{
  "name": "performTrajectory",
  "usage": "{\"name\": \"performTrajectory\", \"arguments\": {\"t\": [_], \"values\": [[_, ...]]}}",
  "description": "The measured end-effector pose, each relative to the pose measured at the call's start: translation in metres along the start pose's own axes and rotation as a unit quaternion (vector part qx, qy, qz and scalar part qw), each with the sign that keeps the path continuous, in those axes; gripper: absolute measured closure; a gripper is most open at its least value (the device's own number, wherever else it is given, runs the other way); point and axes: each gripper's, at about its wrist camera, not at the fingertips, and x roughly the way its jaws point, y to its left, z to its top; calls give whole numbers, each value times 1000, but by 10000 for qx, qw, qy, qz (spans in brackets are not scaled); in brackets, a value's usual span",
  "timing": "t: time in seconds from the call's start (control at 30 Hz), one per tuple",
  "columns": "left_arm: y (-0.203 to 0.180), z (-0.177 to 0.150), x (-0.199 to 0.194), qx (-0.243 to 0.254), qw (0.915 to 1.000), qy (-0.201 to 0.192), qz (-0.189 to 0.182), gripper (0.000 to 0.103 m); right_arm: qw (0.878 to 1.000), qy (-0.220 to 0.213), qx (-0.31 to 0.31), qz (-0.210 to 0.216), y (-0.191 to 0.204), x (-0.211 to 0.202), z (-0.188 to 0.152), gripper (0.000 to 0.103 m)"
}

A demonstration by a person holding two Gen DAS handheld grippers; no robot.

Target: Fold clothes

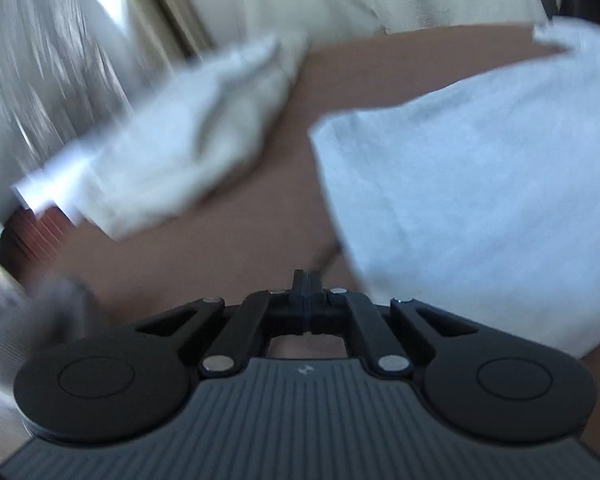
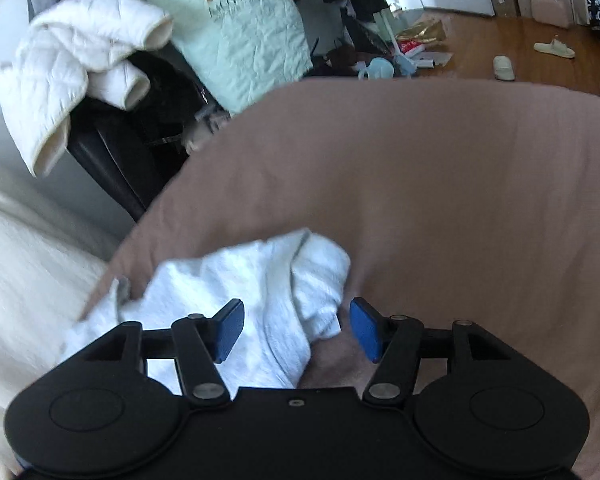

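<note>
Brown sheet [image 2: 440,184], white clothes on it.
Left gripper [image 1: 306,280] pinched together, empty; right gripper [image 2: 296,330] spread over a crumpled garment [image 2: 260,280], frame bottom. A flat piece [image 1: 460,200] fills the left view's right. Pinch one edge only.

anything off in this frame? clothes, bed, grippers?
Folding area looks normal: a crumpled white garment lies bunched on the brown sheet below the open right gripper. The left gripper is shut on nothing. Beyond the sheet, two slippers lie apart on the floor. Left view is motion-blurred.
</note>
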Motion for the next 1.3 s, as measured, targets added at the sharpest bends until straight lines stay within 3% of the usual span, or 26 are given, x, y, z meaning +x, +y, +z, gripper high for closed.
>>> {"name": "performTrajectory", "arguments": {"t": [0.07, 0.13, 0.2, 0.3, 0.37, 0.43, 0.5, 0.57, 0.67, 0.7, 0.8, 0.87, 0.93, 0.97, 1.03, 1.1, 1.13, 1.17, 1.2, 1.3], "values": [[16, 0, 3, -584, 9961, 298, -583, 101, 9996, -213, -148, 132, 6, -13, 1, 39], [30, 3, 8, -1120, 9870, 366, -1092, 99, 9980, -432, -348, 287, 16, -23, 2, 39], [25, 19, 14, -991, 9881, 236, -1150, 98, 9958, -590, -553, 425, 26, -31, 4, 39], [19, 41, 23, -798, 9891, 40, -1236, 94, 9957, -381, -638, 549, 32, -32, 7, 37], [14, 56, 29, -669, 9893, -90, -1293, 65, 9944, -259, -636, 801, 32, -26, 5, 37], [10, 72, 35, -540, 9891, -221, -1349, 58, 9905, -35, -667, 1198, 33, -15, -1, 37], [6, 87, 41, -410, 9886, -351, -1405, 58, 9816, 357, -601, 1775, 38, -2, -6, 37], [1, 102, 47, -280, 9877, -481, -1461, 50, 9678, 747, -514, 2348, 45, 12, -10, 37], [-5, 118, 68, -68, 9891, -585, -1351, 32, 9522, 1060, -748, 2764, 62, 26, -17, 37], [-8, 120, 80, 10, 9907, -580, -1232, 32, 9478, 1192, -847, 2835, 68, 31, -20, 37], [-2, 110, 104, -159, 9908, -485, -1252, 33, 9372, 1606, -1003, 2929, 80, 49, -30, 37], [3, 102, 112, -355, 9879, -381, -1461, 43, 9349, 1891, -1043, 2817, 86, 65, -36, 37], [-1, 104, 116, -222, 9894, -268, -1412, 67, 9387, 2262, -1006, 2397, 93, 85, -39, 37], [-4, 106, 118, -132, 9905, -237, -1348, 67, 9401, 2453, -980, 2157, 97, 94, -40, 37], [-13, 109, 118, 67, 9923, -410, -1169, 73, 9373, 2496, -1026, 2204, 108, 103, -38, 36], [-22, 109, 119, 232, 9919, -586, -1107, 88, 9340, 2317, -1256, 2410, 122, 107, -36, 36], [-26, 108, 118, 322, 9916, -643, -1072, 94, 9335, 2211, -1408, 2447, 128, 109, -36, 42], [-31, 107, 116, 427, 9914, -732, -1000, 95, 9322, 2112, -1584, 2477, 133, 111, -38, 73], [-36, 106, 114, 530, 9910, -815, -922, 95, 9271, 2100, -1781, 2544, 137, 114, -40, 94], [-40, 106, 105, 610, 9911, -951, -705, 95, 9191, 2072, -1987, 2700, 141, 117, -43, 95]]}}
